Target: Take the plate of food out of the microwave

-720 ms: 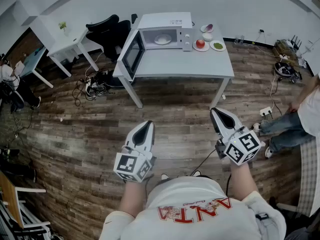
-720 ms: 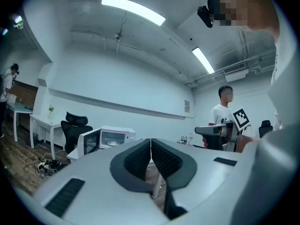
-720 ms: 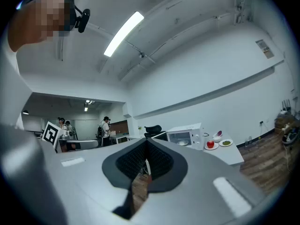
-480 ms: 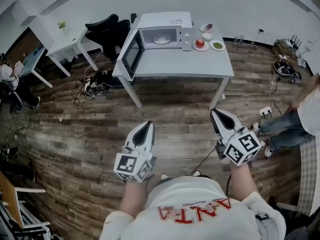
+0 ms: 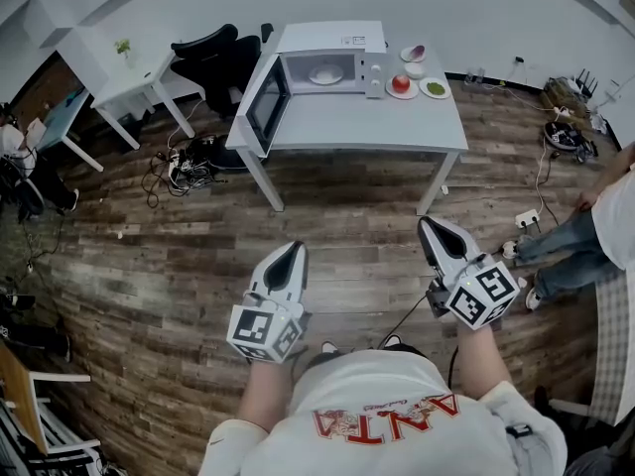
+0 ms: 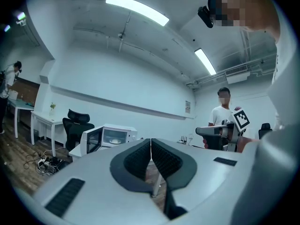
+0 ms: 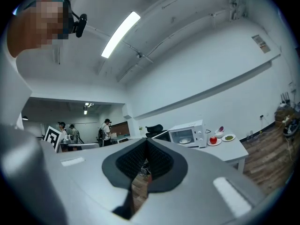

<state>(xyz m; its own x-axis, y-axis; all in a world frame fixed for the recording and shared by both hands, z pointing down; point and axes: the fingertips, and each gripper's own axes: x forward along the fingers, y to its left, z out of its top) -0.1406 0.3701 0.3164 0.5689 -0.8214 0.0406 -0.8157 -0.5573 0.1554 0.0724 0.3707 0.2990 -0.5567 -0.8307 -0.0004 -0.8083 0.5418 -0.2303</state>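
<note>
Change from earlier frames: grey bench [image 5: 357, 127] and white microwave oven [image 5: 329, 40] sit slightly higher in the head view; both claws keep their places. Left claw [image 5: 290, 252] and right claw [image 5: 434, 226]: held low before the chest over the wood-plank floor [image 5: 337, 216], pointing benchward, well apart from it, both clenched on nothing. White plate of food [image 5: 325, 75]: inside the microwave, door open.

Office or lab room: white desks [image 5: 129, 87], office chair [image 5: 213, 62], wood-plank floor [image 5: 149, 256], strip lights [image 6: 136, 9], floor cables [image 5: 184, 172], microwave [image 5: 322, 58] on table [image 5: 367, 122].
</note>
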